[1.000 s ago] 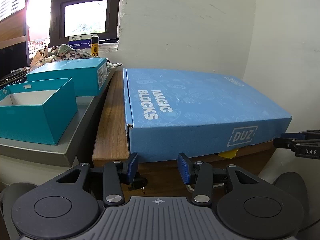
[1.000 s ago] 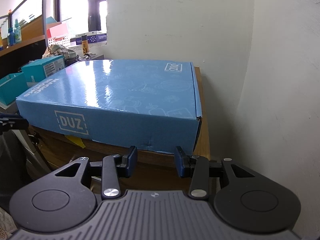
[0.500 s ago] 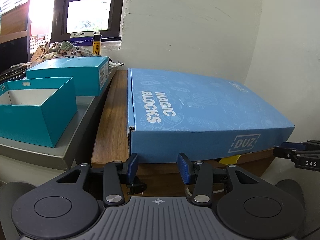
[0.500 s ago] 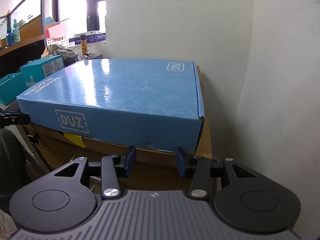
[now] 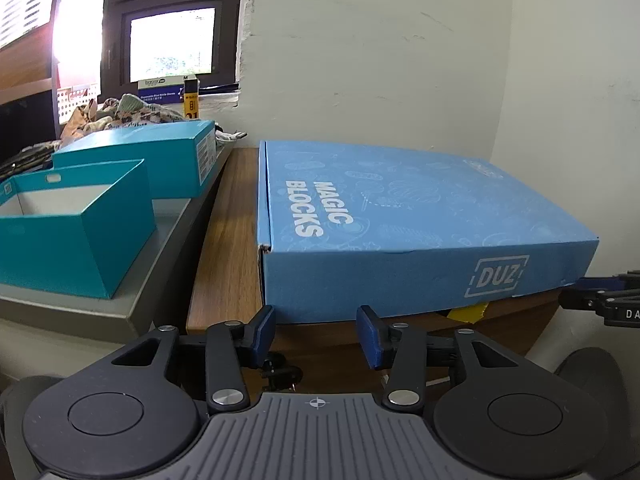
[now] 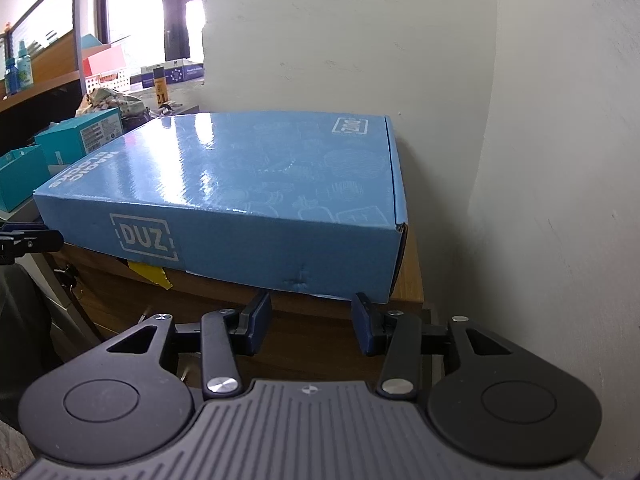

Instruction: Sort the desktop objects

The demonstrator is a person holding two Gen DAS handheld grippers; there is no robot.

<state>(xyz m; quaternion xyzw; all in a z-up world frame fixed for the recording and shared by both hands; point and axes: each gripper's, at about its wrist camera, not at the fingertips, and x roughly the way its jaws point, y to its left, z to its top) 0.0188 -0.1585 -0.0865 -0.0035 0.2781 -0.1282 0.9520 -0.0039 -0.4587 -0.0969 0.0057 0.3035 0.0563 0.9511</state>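
left gripper point(image 5: 316, 334) jaws wide, empty, just below front edge of blue magic blocks box point(image 5: 400, 216). right gripper point(image 6: 311, 330) also wide, empty, near box's front-right corner. box lies flat on wooden cabinet top point(image 5: 228, 240), yellow tape scrap point(image 5: 466, 313) under its front. further left: open teal box point(image 5: 76, 240) & closed teal box point(image 5: 160, 152) on grey tray point(image 5: 160, 280). white wall point(image 5: 380, 60) behind.

Wooden cabinet top point(image 5: 230, 216), brown grain: bears one flat blue "MAGIC BLOCKS" box point(image 5: 400, 216), front edge overhanging; yellow scrap point(image 5: 466, 313) beneath that edge. Adjoining grey surface point(image 5: 160, 248), left: bears open teal box point(image 5: 76, 236) and closed teal box point(image 5: 160, 156) behind.
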